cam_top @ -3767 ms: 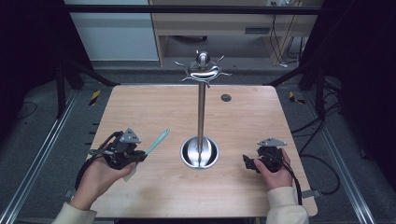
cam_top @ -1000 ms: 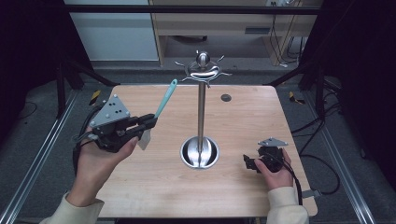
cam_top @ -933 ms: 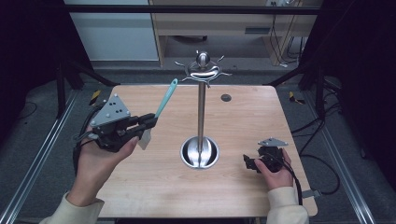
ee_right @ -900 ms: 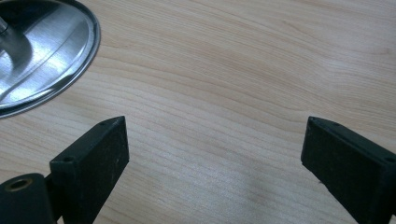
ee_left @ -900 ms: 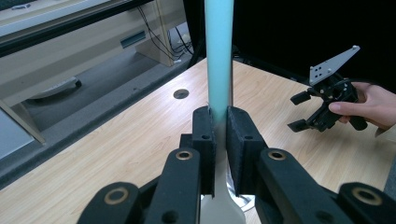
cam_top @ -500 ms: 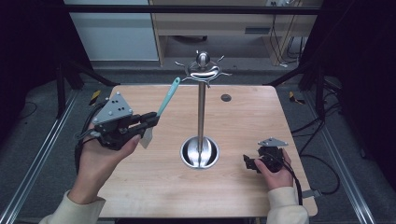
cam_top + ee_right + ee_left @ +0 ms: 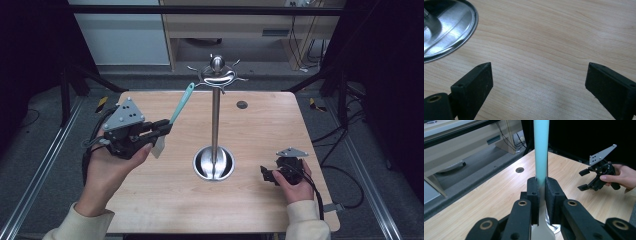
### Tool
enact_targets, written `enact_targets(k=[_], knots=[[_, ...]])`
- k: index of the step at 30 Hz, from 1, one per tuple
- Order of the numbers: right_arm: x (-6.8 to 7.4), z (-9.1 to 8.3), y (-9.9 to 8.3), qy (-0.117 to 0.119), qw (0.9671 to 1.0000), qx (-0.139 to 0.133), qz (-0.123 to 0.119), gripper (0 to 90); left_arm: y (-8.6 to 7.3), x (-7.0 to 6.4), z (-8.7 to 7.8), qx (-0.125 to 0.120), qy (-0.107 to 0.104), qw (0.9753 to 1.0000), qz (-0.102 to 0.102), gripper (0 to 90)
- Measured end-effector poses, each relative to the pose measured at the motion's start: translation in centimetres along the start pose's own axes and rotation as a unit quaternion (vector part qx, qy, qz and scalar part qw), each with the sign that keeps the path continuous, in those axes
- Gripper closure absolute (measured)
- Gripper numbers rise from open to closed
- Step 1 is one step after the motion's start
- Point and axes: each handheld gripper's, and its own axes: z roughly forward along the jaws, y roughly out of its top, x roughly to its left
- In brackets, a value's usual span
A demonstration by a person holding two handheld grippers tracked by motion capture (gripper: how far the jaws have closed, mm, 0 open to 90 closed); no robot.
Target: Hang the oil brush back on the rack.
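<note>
1. My left gripper [image 7: 162, 128] pinches a spatula [image 7: 176, 111] tight between its two jaws, with the blue handle pointing up and the pale blade hanging below.
2. I hold it above the left side of the table [image 7: 165, 200], near the tall metal stand [image 7: 215, 112].
3. My right gripper [image 7: 267, 173] has its jaws spread wide and holds nothing.
4. It sits low over the table, just to the right of the stand's shiny round base.

A utensil stand [image 7: 215, 125] stands mid-counter [image 7: 150, 200] — the left gripper [image 7: 162, 127], raised to its left, clamps a spatula [image 7: 181, 104]; the right gripper [image 7: 267, 174] rests near the stand's base, at its right.
</note>
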Motion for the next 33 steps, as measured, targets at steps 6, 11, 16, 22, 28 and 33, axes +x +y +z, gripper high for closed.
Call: enact_targets(k=[6,11,16,22,28,33], knots=[[0.0,0.0,0.0,0.001,1.0,0.0,0.0,8.4,0.1,0.0,0.4,0.005,-0.002,1.0,0.002,82.1],[0.0,0.0,0.0,0.0,1.0,0.0,0.0,8.4,0.2,0.2,0.9,0.01,-0.005,0.9999,0.002,82.1],[0.0,0.0,0.0,0.0,1.0,0.0,0.0,8.4,0.2,0.2,1.7,0.014,-0.008,0.9999,-0.002,82.1],[0.0,0.0,0.0,0.001,1.0,0.0,0.0,8.3,0.1,0.3,2.1,0.017,-0.01,0.9998,-0.004,82.1],[0.0,0.0,0.0,0.001,1.0,0.0,0.0,8.4,0.1,0.3,2.1,0.017,-0.009,0.9998,-0.004,82.1],[0.0,0.0,0.0,0.0,1.0,0.0,0.0,8.4,0.1,0.2,2.5,0.017,-0.01,0.9998,-0.005,82.1]])
